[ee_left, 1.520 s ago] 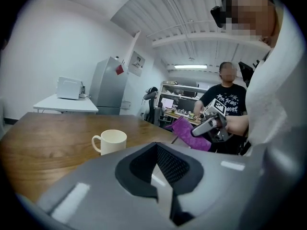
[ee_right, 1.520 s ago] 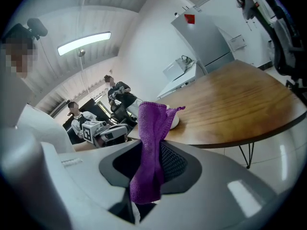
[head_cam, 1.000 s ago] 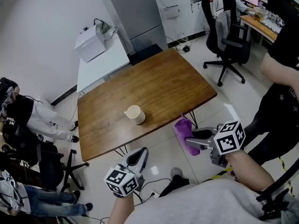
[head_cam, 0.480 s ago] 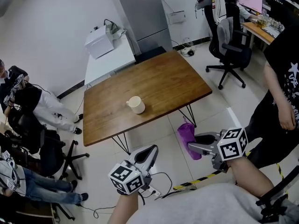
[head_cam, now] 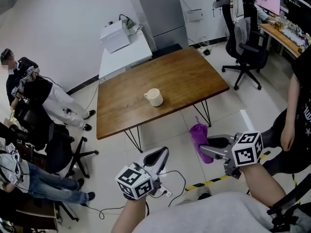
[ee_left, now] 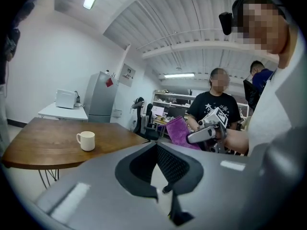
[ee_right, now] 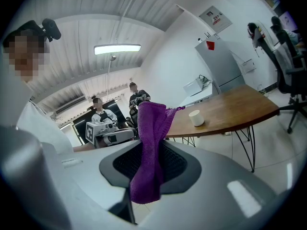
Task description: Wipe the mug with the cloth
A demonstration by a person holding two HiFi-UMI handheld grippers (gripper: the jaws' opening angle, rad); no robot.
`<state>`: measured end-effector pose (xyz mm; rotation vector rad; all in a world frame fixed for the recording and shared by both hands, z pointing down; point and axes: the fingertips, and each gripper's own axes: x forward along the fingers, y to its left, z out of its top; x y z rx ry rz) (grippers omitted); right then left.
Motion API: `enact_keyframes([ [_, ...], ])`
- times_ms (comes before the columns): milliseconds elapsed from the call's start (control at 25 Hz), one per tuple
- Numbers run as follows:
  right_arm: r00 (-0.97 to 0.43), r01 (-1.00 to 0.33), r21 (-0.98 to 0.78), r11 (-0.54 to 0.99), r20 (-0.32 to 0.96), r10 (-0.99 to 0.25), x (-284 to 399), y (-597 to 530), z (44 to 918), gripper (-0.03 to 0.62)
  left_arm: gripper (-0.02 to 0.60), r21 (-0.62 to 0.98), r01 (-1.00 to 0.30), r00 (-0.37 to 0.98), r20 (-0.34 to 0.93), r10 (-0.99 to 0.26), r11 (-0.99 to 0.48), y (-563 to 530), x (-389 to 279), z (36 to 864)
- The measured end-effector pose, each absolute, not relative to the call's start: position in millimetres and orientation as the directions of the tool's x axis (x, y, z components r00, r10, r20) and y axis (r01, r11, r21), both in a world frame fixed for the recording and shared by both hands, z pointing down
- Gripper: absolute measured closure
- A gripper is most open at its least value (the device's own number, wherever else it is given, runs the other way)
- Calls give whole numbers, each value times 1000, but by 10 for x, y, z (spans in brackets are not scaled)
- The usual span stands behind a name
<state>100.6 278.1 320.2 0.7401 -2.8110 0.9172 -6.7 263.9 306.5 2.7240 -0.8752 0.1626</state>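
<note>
A cream mug (head_cam: pixel 154 97) stands upright near the middle of the brown wooden table (head_cam: pixel 189 76), well ahead of both grippers. My right gripper (head_cam: pixel 205 146) is shut on a purple cloth (head_cam: pixel 198 134) that hangs from its jaws over the floor, short of the table's near edge. The right gripper view shows the cloth (ee_right: pixel 151 147) draped between the jaws, with the mug (ee_right: pixel 195 118) far off on the table (ee_right: pixel 230 110). My left gripper (head_cam: pixel 163 152) is shut and empty, low over the floor. In its view the mug (ee_left: pixel 86 141) sits to the left and the cloth (ee_left: pixel 176 132) to the right.
A white side table (head_cam: pixel 124 52) with a printer and a grey cabinet (head_cam: pixel 160 8) stand behind the table. Office chairs (head_cam: pixel 245 52) are at the right, seated people (head_cam: pixel 29 106) at the left. A person stands at the far right. A cable (head_cam: pixel 175 178) lies on the floor.
The table and mug now lie farther from both grippers, with more bare floor between. Both grippers stay shut, and the cloth still hangs from the right one.
</note>
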Motion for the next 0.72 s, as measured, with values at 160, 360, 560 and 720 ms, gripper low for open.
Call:
enact_keyframes([
  [160,-883,-465,-531,709,225,-412,746,2961,3145,487,581,219,-592,806,185,-562,-776,2813,-307,3003],
  [360,-890,-455,-511,729,227,-396,435,3159,3054,487,581,214,-597,802,183,-569,-773,3010,-567,2969],
  [560,-886,-463,-496,735,234,-400,251,3238,3047,487,581,198,-591,806,171,-566,-782,3101,-728,2945],
  [720,-884,-466,-495,734,235,-403,224,3302,3021,487,581,194,-589,808,171,-564,-784,3172,-753,2911],
])
